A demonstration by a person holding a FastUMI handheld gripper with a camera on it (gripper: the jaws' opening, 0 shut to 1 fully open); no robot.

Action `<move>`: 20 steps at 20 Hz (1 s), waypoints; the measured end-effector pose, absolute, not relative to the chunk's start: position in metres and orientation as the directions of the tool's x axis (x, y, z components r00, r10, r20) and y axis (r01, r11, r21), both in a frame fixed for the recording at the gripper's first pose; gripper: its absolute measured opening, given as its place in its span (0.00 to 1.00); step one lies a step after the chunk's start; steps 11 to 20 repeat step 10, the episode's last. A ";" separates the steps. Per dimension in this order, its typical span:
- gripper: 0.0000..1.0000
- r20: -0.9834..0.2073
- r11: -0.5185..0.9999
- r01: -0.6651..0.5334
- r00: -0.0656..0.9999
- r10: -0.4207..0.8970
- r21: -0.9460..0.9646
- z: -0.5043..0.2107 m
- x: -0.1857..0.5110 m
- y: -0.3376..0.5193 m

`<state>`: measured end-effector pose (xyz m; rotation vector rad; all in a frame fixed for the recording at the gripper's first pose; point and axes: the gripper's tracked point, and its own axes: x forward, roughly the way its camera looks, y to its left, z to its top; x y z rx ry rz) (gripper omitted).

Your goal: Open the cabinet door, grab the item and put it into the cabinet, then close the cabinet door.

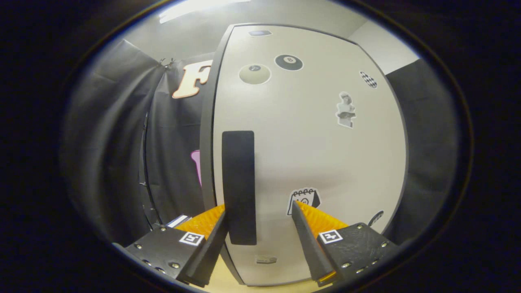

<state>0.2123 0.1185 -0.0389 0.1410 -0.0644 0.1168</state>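
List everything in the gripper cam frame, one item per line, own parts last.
cabinet door: 1, white with a dark edge, shut, straight ahead of the fingers
door handle: 1, black vertical bar near the door's left edge, its lower end just inside the left finger
stickers: several, mostly black and white, scattered over the door; one calendar-like sticker just above the right fingertip
booth wall: black cloth, to both sides of the cabinet
surface under the cabinet: light wood tone, below the door between the fingers
gripper: 1, jaws open, spread either side of the handle's lower end, not pressing on it
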 end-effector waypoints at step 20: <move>0.88 0.039 0.994 -0.053 0.998 0.049 0.098 -0.023 0.079 0.036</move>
